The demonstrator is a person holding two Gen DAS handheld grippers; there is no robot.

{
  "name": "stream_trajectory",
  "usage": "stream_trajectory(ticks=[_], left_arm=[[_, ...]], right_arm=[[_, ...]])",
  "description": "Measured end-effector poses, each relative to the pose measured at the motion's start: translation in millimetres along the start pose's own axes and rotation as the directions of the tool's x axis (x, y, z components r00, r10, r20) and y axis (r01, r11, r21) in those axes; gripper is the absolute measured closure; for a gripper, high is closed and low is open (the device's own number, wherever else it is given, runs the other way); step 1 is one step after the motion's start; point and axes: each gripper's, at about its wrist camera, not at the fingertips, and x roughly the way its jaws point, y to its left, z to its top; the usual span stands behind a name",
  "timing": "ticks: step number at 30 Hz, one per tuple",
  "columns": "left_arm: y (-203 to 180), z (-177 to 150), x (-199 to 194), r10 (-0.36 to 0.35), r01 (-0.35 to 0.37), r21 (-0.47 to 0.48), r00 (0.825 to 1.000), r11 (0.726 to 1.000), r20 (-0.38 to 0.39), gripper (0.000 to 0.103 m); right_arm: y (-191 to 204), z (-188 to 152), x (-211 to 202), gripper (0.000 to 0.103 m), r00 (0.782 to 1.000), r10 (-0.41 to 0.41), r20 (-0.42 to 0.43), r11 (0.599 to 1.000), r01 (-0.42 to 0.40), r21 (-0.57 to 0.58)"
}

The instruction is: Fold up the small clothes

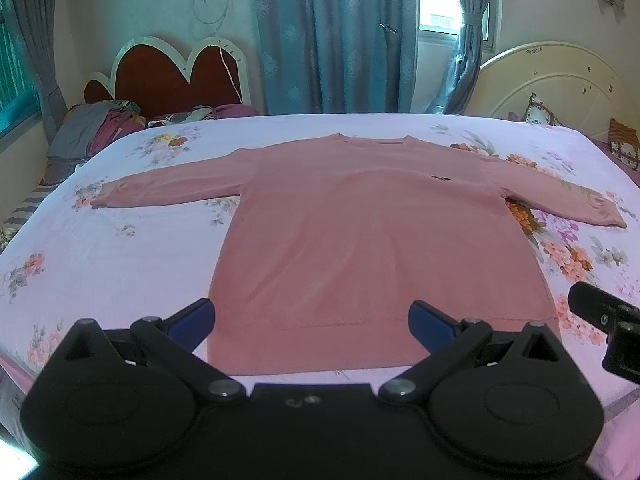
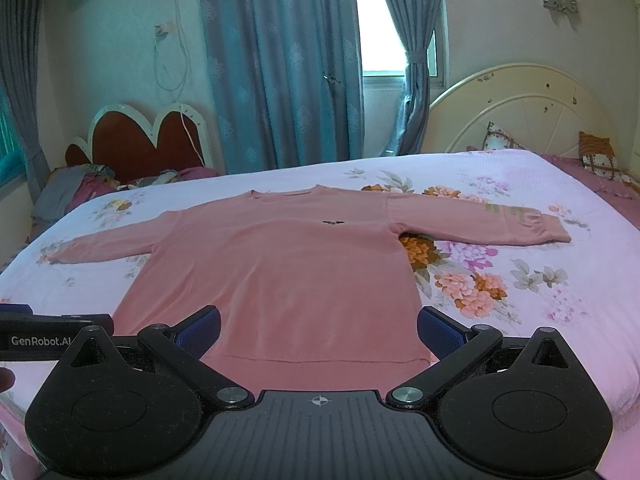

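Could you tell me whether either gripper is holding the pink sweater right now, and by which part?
Nothing is held. The left gripper and right gripper are both open above the hem of the pink long-sleeved sweater.

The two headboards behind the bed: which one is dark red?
The scalloped headboard at far left, dark red with a white border. The rounded headboard at right is cream all over.

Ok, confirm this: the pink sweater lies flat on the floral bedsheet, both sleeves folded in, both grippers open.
Wrong on the sleeves. Both wrist views show the pink sweater flat on the floral bedsheet with both sleeves spread outward. Left gripper and right gripper are open.
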Motion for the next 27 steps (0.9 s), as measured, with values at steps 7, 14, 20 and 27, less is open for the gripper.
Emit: stream_trajectory(ticks=[7, 14, 20, 27], left_arm=[[5.6, 6.6, 8.7, -0.005, 0.005, 0.000, 1.000, 1.000, 0.001, 0.000], [12.7, 22.7, 31.9, -0.020, 0.020, 0.027, 1.000, 0.999, 0.005, 0.000], [19.6, 38.7, 60.4, -0.037, 0.037, 0.045, 0.999, 0.998, -0.001, 0.000], [32.6, 62.6, 101.7, -0.063, 0.064, 0.037, 0.998, 0.997, -0.019, 0.000]], right_arm=[[5.2, 7.0, 12.9, 0.000, 1.000, -0.014, 0.007, 1.000, 0.014, 0.005], [6.1, 16.2, 31.5, 0.000, 0.999, -0.051, 0.021, 0.998, 0.050, 0.026], [12.1, 26.6, 56.6, 0.000, 0.995, -0.093, 0.026, 0.996, 0.093, 0.011], [23.6, 42.0, 93.8, 0.000, 0.994, -0.112, 0.010, 0.994, 0.112, 0.018]])
